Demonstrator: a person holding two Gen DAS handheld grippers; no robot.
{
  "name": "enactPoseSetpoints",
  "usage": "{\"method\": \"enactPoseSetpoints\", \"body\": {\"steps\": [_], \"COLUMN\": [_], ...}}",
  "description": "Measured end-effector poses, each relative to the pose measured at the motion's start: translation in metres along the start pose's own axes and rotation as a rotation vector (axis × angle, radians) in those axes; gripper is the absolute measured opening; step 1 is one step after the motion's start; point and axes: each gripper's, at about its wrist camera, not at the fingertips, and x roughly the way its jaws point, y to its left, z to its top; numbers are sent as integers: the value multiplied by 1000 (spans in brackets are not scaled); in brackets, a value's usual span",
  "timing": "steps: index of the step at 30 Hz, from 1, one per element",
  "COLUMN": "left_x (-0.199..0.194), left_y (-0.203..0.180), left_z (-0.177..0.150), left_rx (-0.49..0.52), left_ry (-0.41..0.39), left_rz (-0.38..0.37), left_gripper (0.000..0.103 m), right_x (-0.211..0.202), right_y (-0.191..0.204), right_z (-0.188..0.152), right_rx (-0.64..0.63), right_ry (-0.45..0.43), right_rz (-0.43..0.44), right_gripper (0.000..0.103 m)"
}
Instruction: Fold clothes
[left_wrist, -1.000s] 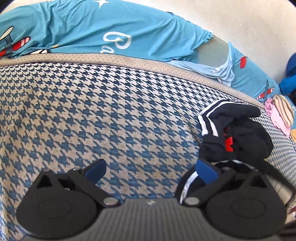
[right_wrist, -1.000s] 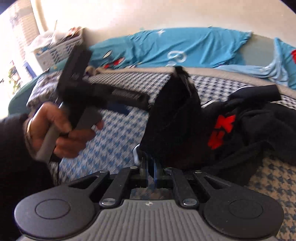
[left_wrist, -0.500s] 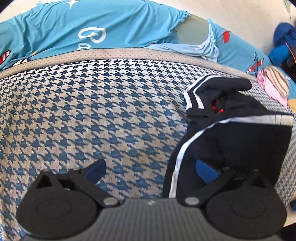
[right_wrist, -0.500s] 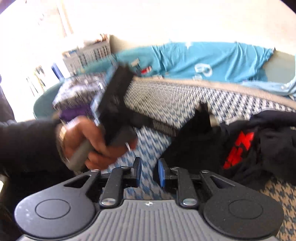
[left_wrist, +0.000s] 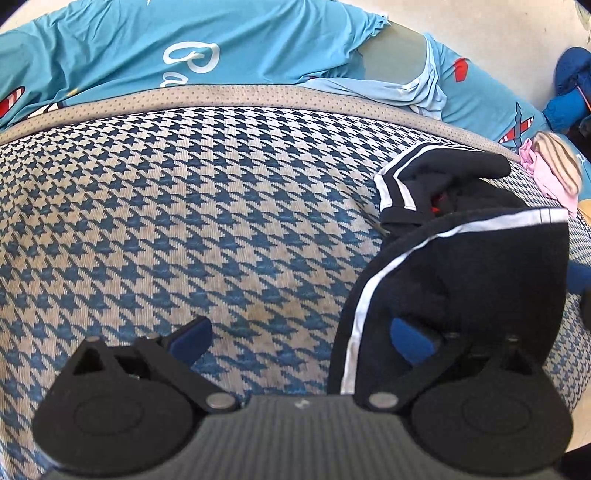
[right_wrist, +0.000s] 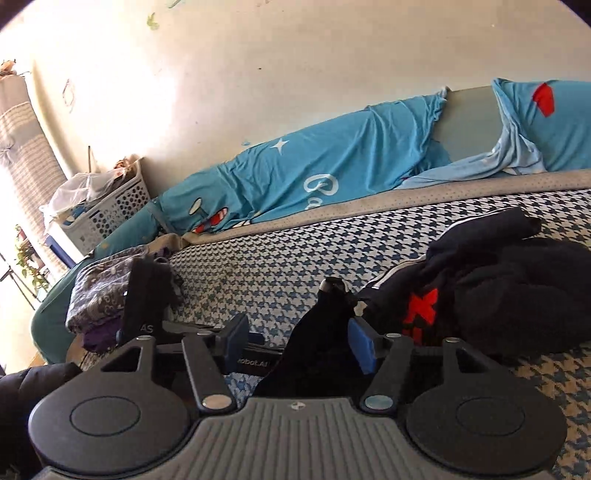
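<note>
My right tongs (right_wrist: 299, 343) have just been opening, and a flap of the black garment (right_wrist: 498, 295) sits loose between the parted jaws, the rest heaped just right of them on the houndstooth bed (right_wrist: 295, 251). My left tongs (left_wrist: 299, 339) stand wide open; the garment's white-striped edge (left_wrist: 369, 295) drapes over their right finger.
</note>
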Motion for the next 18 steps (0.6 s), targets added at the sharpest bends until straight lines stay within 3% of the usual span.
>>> {"method": "enactPoseSetpoints", "body": {"steps": [3,9,16,18], "left_x": [-1,-8,-14,-14], "left_y": [2,18,38,41], "left_z": [0,7,14,15], "left_rx": [-2,-63,-156,-163], "left_ry": [2,-8,-37,-37], "left_rz": [8,52,81,90], "left_gripper": [103,103,103,103], "right_x": [17,41,20,13], "right_y": [-2,-8,9,16], "right_z": [-2,-7,-4,-8], "right_rx": [12,21,-93,-151], "right_ry": [34,68,120,133], "right_rz": [-2,-165,24,18], "right_gripper": [70,70,70,70]}}
